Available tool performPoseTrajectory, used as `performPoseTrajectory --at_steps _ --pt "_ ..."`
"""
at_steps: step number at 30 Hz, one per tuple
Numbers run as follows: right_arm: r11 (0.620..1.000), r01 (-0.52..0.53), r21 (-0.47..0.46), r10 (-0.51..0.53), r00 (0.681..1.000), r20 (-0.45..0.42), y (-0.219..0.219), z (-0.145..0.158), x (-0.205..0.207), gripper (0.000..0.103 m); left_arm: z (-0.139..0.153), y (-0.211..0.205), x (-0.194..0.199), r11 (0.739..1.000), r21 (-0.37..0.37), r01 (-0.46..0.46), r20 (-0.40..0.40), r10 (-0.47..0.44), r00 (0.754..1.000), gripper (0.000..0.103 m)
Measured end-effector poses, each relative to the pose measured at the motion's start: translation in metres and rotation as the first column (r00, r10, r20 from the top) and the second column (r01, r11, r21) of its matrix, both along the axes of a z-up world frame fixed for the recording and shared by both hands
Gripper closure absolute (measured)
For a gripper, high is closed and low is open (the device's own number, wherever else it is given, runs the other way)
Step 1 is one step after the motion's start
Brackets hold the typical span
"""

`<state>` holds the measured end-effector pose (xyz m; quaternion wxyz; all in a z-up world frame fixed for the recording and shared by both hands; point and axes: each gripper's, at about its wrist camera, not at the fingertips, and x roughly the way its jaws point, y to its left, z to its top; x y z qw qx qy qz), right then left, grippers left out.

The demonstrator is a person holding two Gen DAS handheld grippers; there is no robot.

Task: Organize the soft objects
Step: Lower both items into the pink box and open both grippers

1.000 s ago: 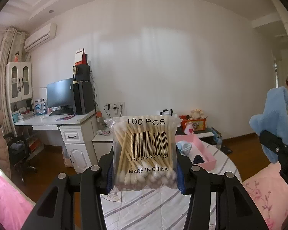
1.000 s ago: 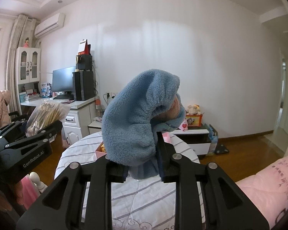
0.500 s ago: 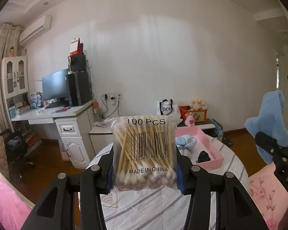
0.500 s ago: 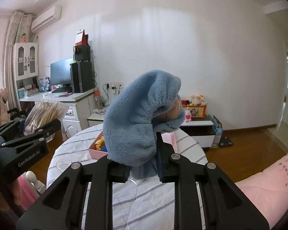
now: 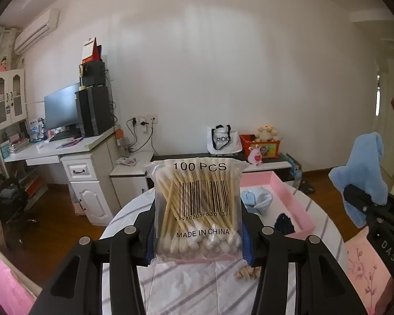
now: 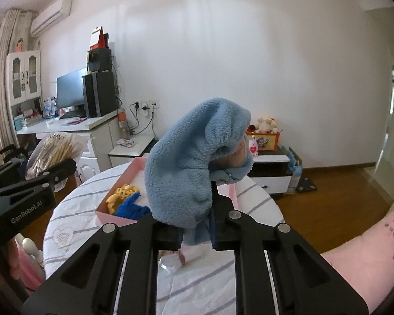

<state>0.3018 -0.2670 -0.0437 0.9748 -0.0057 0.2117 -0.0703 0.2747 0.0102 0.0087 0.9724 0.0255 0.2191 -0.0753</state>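
1. Since a second ago, both my views have dipped: more of the striped surface and pink tray shows.
2. My left gripper stays clamped on the cotton swab bag, frame centre.
3. My right gripper stays clamped on the blue fleece cloth.
4. Desk at left; white wall behind.
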Motion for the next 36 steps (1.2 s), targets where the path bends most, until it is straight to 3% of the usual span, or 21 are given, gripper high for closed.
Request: performPoseTrajectory --at_steps 19,26,30,36 --pt "0.999 -0.032 -0.03 0.033 0.999 0.015 -0.024 0.013 0.127 0.091 0.011 -0.021 0.201 0.999 0.01 0.051 -0.02 -0.051 0.998 0.059" --pt "0.998 -0.04 -0.041 0.039 0.998 -0.045 -0.03 -0.006 0.176 0.091 0.0 -0.018 0.29 0.995 0.011 0.096 -0.079 -0.095 0.992 0.06" --pt "0.999 -0.045 -0.013 0.043 0.994 -0.104 -0.038 -0.027 0.207 0.091 -0.01 -0.028 0.344 0.993 0.048 0.109 -0.127 -0.102 0.987 0.06" --pt "0.998 -0.036 0.059 0.046 0.981 -0.189 -0.057 -0.055 0.238 0.09 -0.025 -0.049 0.417 0.988 0.046 0.146 -0.197 -0.134 0.971 0.06"
